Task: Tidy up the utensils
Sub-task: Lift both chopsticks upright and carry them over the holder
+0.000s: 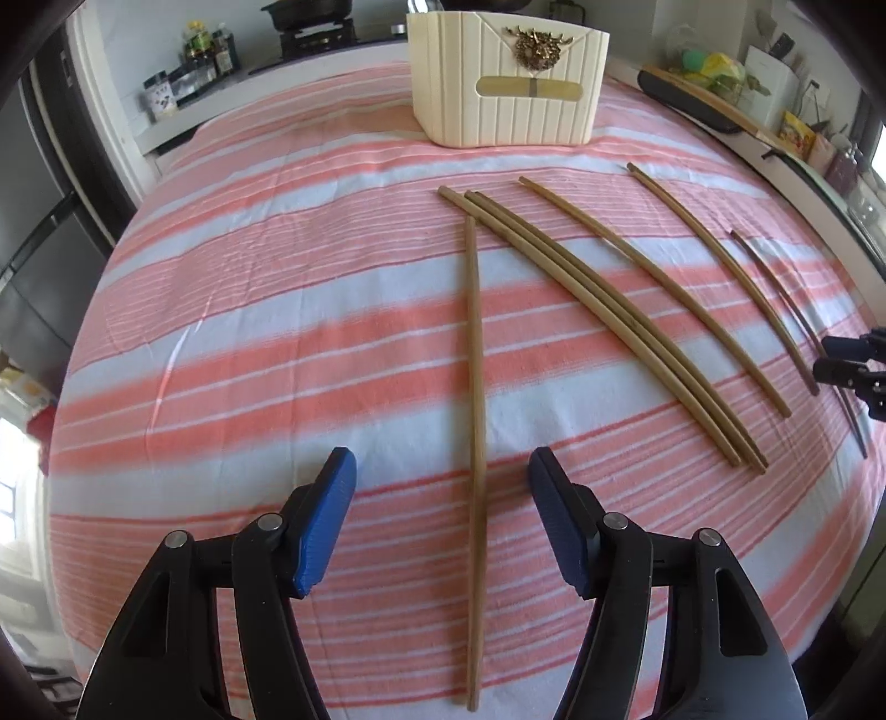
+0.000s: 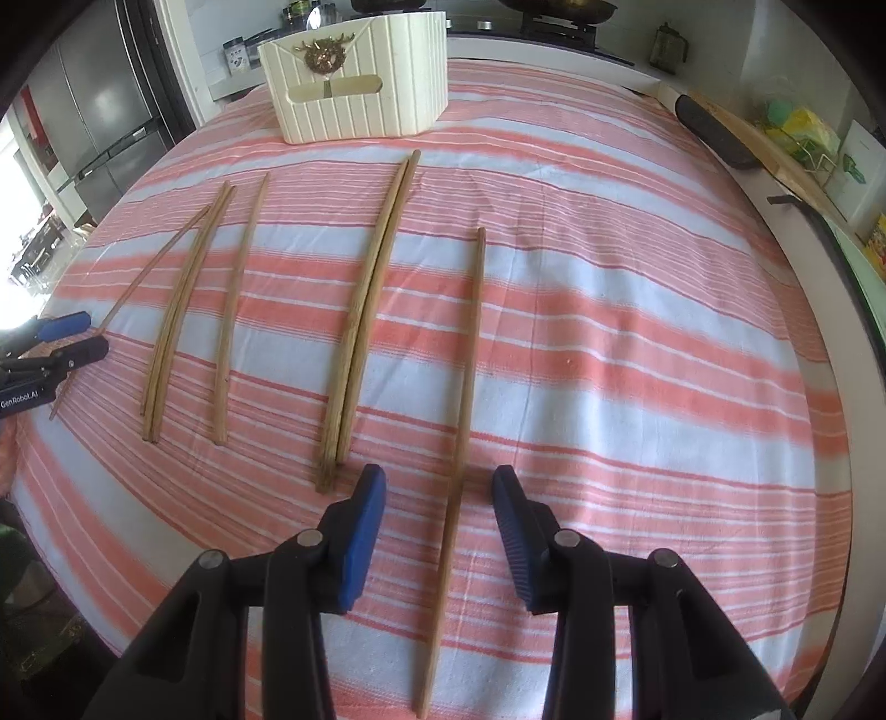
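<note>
Several wooden chopsticks lie on the striped cloth. In the left wrist view, one chopstick [image 1: 476,387] runs between the fingers of my open left gripper [image 1: 443,471]; a pair [image 1: 609,327] and more singles [image 1: 714,277] lie to its right. In the right wrist view, a single chopstick [image 2: 462,410] runs between the fingers of my open right gripper [image 2: 439,487], with a pair [image 2: 360,332] just left of it. A cream ribbed holder box [image 1: 506,83] stands at the far side of the table, also in the right wrist view [image 2: 360,77]. Neither gripper holds anything.
The right gripper shows at the right edge of the left wrist view [image 1: 853,365]; the left gripper shows at the left edge of the right wrist view [image 2: 50,349]. A stove and jars [image 1: 205,50] stand behind the table. A black board [image 2: 714,133] lies at the table's right edge.
</note>
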`<state>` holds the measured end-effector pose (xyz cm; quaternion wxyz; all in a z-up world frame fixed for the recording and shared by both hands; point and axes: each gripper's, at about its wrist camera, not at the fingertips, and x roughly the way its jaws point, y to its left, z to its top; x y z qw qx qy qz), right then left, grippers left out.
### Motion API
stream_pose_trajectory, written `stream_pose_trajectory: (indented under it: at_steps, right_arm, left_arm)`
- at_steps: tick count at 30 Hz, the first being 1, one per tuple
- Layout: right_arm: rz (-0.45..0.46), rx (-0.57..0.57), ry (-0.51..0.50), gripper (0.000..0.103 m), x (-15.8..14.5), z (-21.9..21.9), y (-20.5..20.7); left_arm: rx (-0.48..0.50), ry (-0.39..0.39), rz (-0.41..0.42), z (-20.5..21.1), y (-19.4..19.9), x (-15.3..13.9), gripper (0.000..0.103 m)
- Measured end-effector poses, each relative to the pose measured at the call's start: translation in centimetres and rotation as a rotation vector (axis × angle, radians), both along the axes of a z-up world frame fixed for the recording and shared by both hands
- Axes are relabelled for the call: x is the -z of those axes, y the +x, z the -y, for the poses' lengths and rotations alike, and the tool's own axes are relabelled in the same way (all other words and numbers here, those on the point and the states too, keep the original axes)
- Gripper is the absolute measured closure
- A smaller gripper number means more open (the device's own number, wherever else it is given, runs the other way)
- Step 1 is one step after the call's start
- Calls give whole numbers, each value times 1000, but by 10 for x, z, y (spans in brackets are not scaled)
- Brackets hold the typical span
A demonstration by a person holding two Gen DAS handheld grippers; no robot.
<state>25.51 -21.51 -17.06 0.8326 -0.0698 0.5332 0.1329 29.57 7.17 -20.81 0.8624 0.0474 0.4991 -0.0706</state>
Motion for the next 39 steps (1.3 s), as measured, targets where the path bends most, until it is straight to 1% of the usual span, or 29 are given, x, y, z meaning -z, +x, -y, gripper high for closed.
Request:
stream_pose_trajectory:
  at_steps: [4, 6, 7, 9, 10, 12, 13, 16, 17, 18, 19, 20, 21, 23, 24, 26, 28, 32, 35, 39]
  right_arm:
    - [0, -23, -7, 68, 0, -3, 30]
    - [-6, -24, -8, 74, 0, -5, 48]
    - [-11, -24, -6, 75, 0, -7, 58]
    - [-23, -25, -1, 75, 0, -9, 77]
    - [-31, -28, 2, 75, 0, -11, 85]
    - [-51, -34, 7, 75, -1, -14, 99]
    - [-61, -30, 15, 75, 0, -14, 104]
    - [-70, -24, 17, 76, 1, -18, 116]
    - [-65, -21, 7, 80, 1, -19, 118]
    - [-59, -21, 5, 82, 1, -20, 120]
    - [-52, -20, 8, 83, 1, -22, 123]
    - [-46, -13, 9, 90, 2, -22, 125]
    - [-41, 2, 12, 96, 2, -21, 128]
    - [-44, 37, 57, 97, 1, -16, 132]
    - [-36, 53, 82, 97, -1, -13, 133]
    - [12, 74, 134, 97, -12, -6, 128]
    - [70, 76, 186, 97, -32, -1, 118]
    - [203, 42, 217, 97, -81, 1, 93]
    - [302, 9, 253, 97, -121, 1, 66]
    - [421, -41, 273, 97, -167, -5, 27]
  left_arm:
    - [55, 2, -20, 6, 30, -1, 46]
    - [70, 3, -31, 8, 46, -2, 52]
    - [72, 2, -36, 9, 55, -3, 55]
    - [68, 4, -41, 10, 71, -3, 60]
    - [70, 2, -46, 10, 79, -4, 66]
    - [64, -11, -54, 10, 92, -3, 73]
    - [57, -13, -55, 11, 97, -4, 78]
    - [63, -14, -48, 16, 106, -3, 85]
    - [67, -10, -44, 18, 108, -3, 86]
    - [70, -5, -40, 21, 111, -3, 87]
    - [73, 0, -38, 24, 113, -3, 93]
    - [73, 2, -37, 25, 115, -3, 98]
    - [66, 0, -38, 24, 119, -4, 98]
    - [38, -14, -32, 21, 119, -8, 99]
    - [21, -24, -16, 18, 116, -14, 99]
    - [6, -54, 29, 10, 104, -32, 99]
    - [-1, -72, 90, 2, 88, -57, 99]
    - [-8, -125, 214, -11, 50, -110, 99]
    - [-9, -148, 308, -15, 22, -147, 99]
    - [-8, -173, 411, -22, -9, -180, 99]
